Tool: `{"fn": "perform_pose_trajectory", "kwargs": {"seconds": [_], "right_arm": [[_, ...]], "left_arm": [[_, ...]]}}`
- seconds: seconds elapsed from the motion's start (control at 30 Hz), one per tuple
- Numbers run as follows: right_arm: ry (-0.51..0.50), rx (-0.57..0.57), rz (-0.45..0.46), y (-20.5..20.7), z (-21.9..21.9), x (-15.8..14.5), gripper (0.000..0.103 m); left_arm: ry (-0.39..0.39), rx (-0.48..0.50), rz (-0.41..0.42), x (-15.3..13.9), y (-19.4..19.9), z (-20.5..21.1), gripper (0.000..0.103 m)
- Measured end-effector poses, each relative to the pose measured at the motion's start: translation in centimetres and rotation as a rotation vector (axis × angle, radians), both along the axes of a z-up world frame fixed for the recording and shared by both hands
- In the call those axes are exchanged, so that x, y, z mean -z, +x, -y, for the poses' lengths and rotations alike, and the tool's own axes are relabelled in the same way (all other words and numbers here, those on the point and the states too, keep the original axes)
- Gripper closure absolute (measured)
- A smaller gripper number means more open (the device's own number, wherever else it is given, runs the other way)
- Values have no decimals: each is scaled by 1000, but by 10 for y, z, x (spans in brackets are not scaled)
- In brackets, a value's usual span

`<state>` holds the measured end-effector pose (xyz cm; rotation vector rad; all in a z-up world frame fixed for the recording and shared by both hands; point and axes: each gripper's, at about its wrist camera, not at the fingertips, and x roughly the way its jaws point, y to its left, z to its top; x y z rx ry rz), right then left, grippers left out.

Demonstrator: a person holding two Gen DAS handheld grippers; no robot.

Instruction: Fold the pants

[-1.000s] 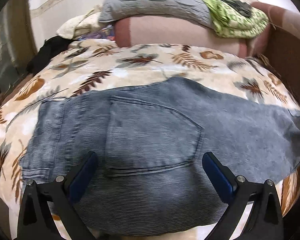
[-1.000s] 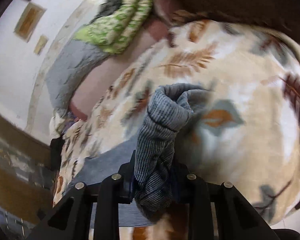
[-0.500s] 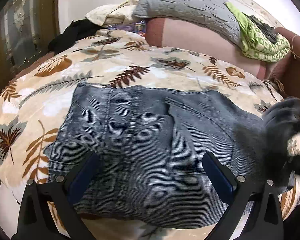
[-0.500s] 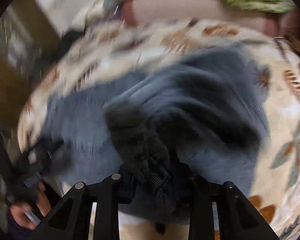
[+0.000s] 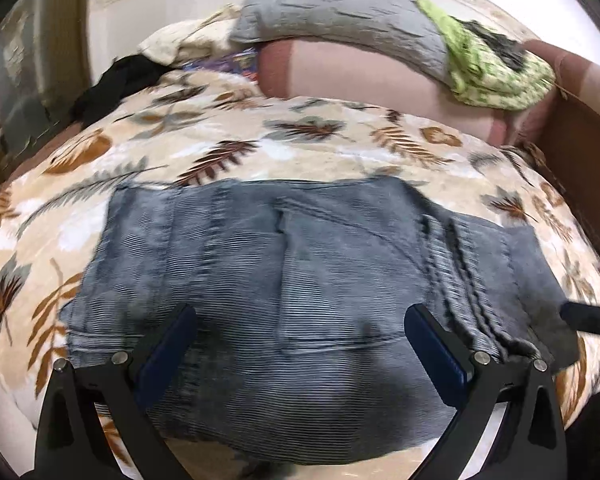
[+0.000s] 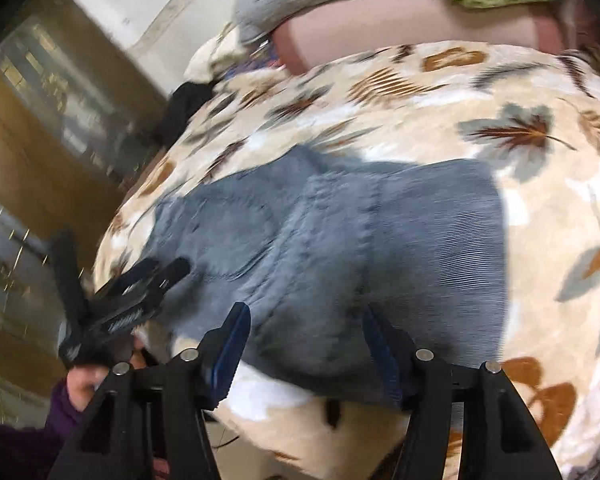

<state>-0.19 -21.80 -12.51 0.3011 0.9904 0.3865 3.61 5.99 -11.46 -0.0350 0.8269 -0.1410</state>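
Left wrist view: left gripper [image 5: 300,354], jaws wide apart, nothing between them. Pants [image 5: 296,280], grey, folded, centre frame on leaf-print blanket [image 5: 228,148]. Grey pillow [image 5: 336,16] top.

Right wrist view: right gripper [image 6: 306,350], jaws apart, empty, above pants [image 6: 364,240] at centre. Left gripper [image 6: 132,296] lower left.

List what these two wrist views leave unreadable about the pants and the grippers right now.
- Pants, left wrist view: the near edge is hidden behind the left gripper; how many layers lie folded cannot be counted.
- Pants, right wrist view: motion blur smears seams and pocket; the near hem sits behind the right gripper.
- Left gripper seen from the right wrist view: blurred, its jaw state unreadable there.
- Right gripper in the left wrist view: cut off by the right edge.
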Motion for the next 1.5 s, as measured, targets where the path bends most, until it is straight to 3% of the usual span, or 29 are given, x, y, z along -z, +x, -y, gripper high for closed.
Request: {"fn": "perform_pose_trajectory", "kwargs": {"seconds": [0.1, 0.17, 0.23, 0.37, 0.43, 0.53, 0.63, 0.77, 0.9, 1.03, 1.17, 1.27, 1.5], "right_arm": [[-64, -1, -54, 8, -5, 22, 48], [-171, -19, -79, 13, -16, 36, 52], [-186, -32, -64, 16, -22, 28, 53], [-196, -32, -5, 32, -33, 3, 53], [-212, 24, 9, 49, -37, 0, 53], [-223, 53, -10, 69, -45, 10, 53], [-305, 35, -84, 81, -60, 36, 52], [-270, 62, -87, 77, -55, 26, 51], [-197, 43, -72, 82, -67, 5, 51], [-160, -65, -44, 91, -115, -20, 49], [-199, -235, -18, 103, -198, -41, 45], [-222, -320, -37, 114, -252, -47, 43], [-336, -396, -85, 146, -345, -34, 43]], "left_arm": [[28, 64, -24, 7, 0, 16, 0], [122, 67, -50, 17, 2, 27, 0], [213, 73, -74, 27, 4, 34, 0], [125, 61, -56, 17, 4, 24, 0], [96, 29, -64, 16, 6, 16, 0], [74, 1, -43, 12, 4, 7, 0], [90, -36, -5, 6, -2, 0, 0], [39, -87, 36, -3, -13, -22, 0], [15, -196, 82, -11, -30, -51, 0], [-18, -362, 117, -18, -49, -89, 0], [-83, -498, 94, -11, -68, -127, 0], [-144, -540, 39, 1, -66, -143, 0], [-210, -507, -65, 25, -46, -150, 0]]}}
